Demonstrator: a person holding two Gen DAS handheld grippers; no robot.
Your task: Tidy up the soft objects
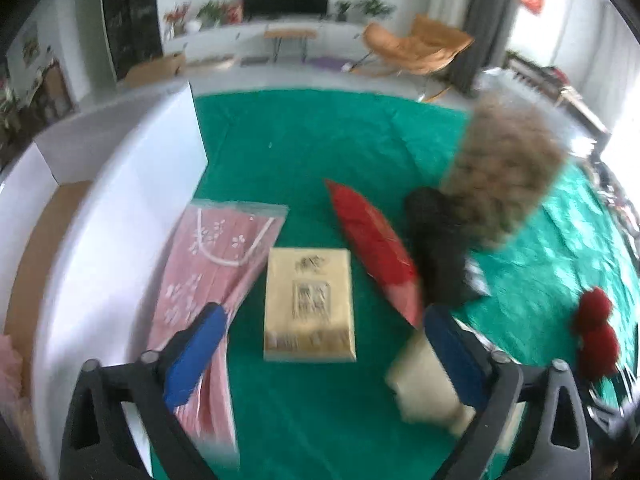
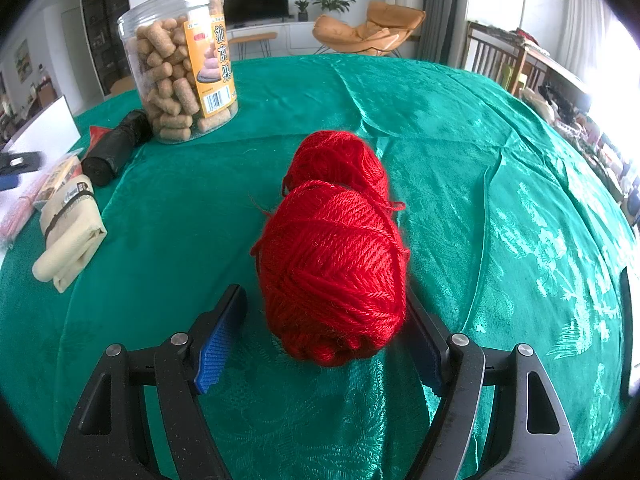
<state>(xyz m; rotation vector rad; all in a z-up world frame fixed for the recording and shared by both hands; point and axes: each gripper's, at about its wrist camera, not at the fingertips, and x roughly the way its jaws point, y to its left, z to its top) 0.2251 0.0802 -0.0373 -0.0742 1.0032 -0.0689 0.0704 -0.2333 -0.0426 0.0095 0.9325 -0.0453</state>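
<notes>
Two red yarn balls [image 2: 332, 272] lie on the green tablecloth [image 2: 460, 140]; the nearer one sits between the open jaws of my right gripper [image 2: 324, 320], the right finger touching it, the left finger a little apart. The yarn also shows at the right in the left wrist view [image 1: 596, 332]. My left gripper [image 1: 320, 320] is open and empty above a yellow packet [image 1: 310, 304], a pink packaged cloth [image 1: 208, 264], a red pouch [image 1: 376, 252], a black roll [image 1: 436, 248] and a folded cream cloth [image 1: 424, 380].
A white box [image 1: 100, 208] with a brown floor stands at the left in the left wrist view. A clear jar of snack sticks [image 2: 184, 64] stands at the back left of the table in the right wrist view, beside the black roll [image 2: 112, 148] and the cream cloth [image 2: 68, 236].
</notes>
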